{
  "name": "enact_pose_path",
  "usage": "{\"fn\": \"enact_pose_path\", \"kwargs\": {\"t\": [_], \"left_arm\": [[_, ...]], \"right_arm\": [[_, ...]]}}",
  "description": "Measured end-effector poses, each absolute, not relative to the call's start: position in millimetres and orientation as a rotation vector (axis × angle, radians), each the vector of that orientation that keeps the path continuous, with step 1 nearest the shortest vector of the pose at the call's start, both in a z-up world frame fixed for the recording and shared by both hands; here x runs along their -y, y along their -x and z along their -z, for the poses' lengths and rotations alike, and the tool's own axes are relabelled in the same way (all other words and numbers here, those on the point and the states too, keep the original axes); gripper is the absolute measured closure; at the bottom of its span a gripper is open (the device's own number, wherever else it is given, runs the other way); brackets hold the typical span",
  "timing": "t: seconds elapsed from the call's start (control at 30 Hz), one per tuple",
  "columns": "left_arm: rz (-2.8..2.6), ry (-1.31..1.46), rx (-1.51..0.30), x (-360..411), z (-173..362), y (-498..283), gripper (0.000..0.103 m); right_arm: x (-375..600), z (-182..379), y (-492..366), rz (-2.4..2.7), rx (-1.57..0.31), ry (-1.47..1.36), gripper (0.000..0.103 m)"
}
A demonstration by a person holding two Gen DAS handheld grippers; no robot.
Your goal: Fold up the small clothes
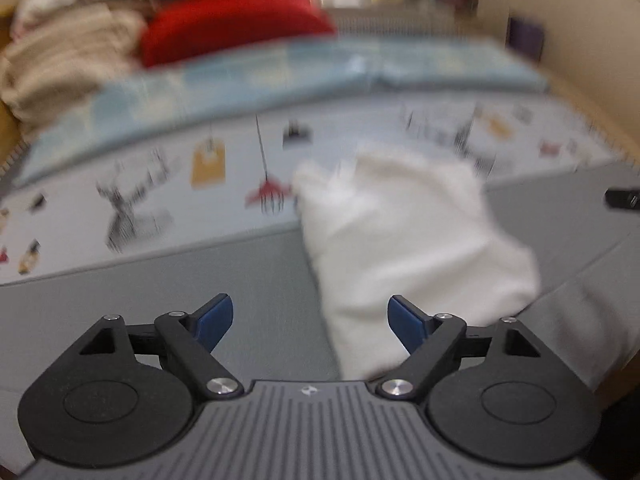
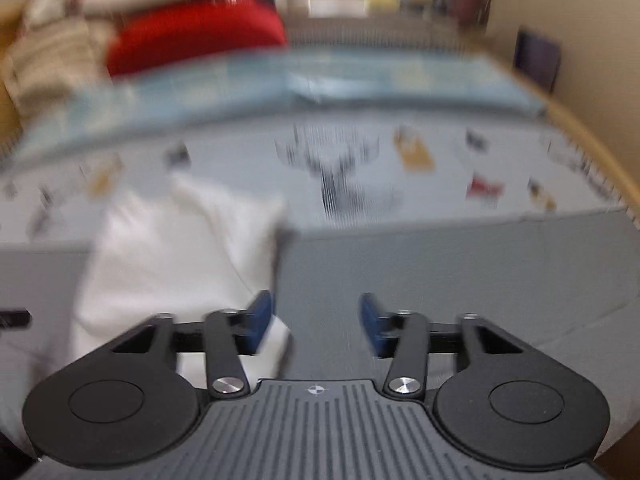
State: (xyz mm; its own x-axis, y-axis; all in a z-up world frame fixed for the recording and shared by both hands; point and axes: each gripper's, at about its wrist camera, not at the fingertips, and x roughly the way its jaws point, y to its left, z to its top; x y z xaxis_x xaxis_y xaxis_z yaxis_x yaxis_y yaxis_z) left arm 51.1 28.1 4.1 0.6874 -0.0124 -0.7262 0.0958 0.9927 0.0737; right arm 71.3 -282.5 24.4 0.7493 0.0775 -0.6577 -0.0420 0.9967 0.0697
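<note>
Both grippers are pointing down at a slant toward the bed, and both pictures are blurred. The left gripper [image 1: 310,320] is standing with its jaws wide apart and nothing is between the blue pads [image 1: 216,318]. The white cloth [image 1: 404,248] is lying on the grey sheet [image 1: 260,280], a little to the right of this gripper, and its far end is reaching onto the printed cover [image 1: 168,184]. The right gripper [image 2: 318,322] is also released and is gripping nothing. In its view the cloth [image 2: 168,256] is lying to the left, passing under the left pad [image 2: 260,318]. A red cushion [image 1: 232,28] is lying far behind.
</note>
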Motion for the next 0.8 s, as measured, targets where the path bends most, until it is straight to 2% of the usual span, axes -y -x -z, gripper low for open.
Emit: {"fn": "enact_pose_path", "kwargs": {"t": [0.07, 0.17, 0.3, 0.43, 0.8], "left_arm": [[0.052, -0.093, -0.74, -17, -11, -18, 0.014], [0.049, -0.044, -0.711, -2, -5, 19, 0.014], [0.048, 0.028, -0.851, 12, 16, 34, 0.014], [-0.014, 0.036, -0.878, 11, 20, 27, 0.014], [-0.012, 0.022, -0.865, 18, 27, 26, 0.014]], "right_arm": [[282, -29, -34, -0.062, -0.654, -0.078, 0.024], [275, -26, 3, -0.091, -0.636, -0.109, 0.023], [256, -13, 32, -0.113, -0.659, -0.039, 0.022], [237, -10, 35, -0.144, -0.649, 0.07, 0.022], [230, 3, 15, -0.147, -0.731, -0.001, 0.022]]}}
